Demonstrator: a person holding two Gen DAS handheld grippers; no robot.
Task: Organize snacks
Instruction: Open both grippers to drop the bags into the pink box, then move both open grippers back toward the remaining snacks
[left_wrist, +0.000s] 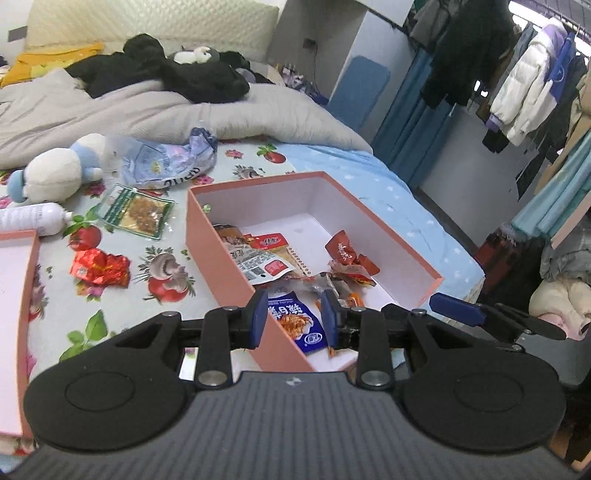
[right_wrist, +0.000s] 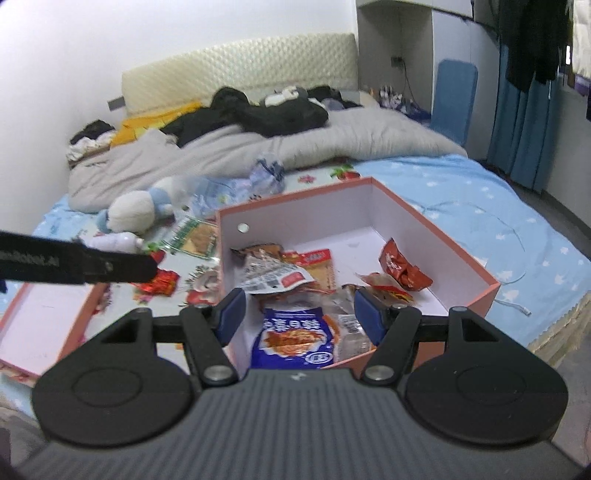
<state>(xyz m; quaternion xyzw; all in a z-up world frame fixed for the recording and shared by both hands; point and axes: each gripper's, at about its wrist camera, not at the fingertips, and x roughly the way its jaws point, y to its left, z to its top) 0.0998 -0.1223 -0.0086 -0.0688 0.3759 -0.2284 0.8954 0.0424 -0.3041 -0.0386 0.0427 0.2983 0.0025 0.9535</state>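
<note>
Now we hover both empty grippers, left (left_wrist: 294, 317) and right (right_wrist: 300, 314), jaws parted, over the pink box (right_wrist: 476, 295); the blue snack packet (right_wrist: 295, 341) lies at its six o'clock edge.

Open pink box (left_wrist: 207, 236) on bed holds blue packet (left_wrist: 295, 325), red packets (left_wrist: 341, 251); red wrapper (left_wrist: 99, 267), clear green-edged bag (left_wrist: 138, 210) lie outside, left.

Left hand-held gripper (left_wrist: 294, 316) is hovering over the pink box (left_wrist: 207, 229), jaws apart, straddling its near wall above a blue snack packet (left_wrist: 295, 325). Red snack packet (left_wrist: 99, 266) and green-edged packet (left_wrist: 138, 210) are lying on the bed (left_wrist: 155, 295) beside the box.
</note>
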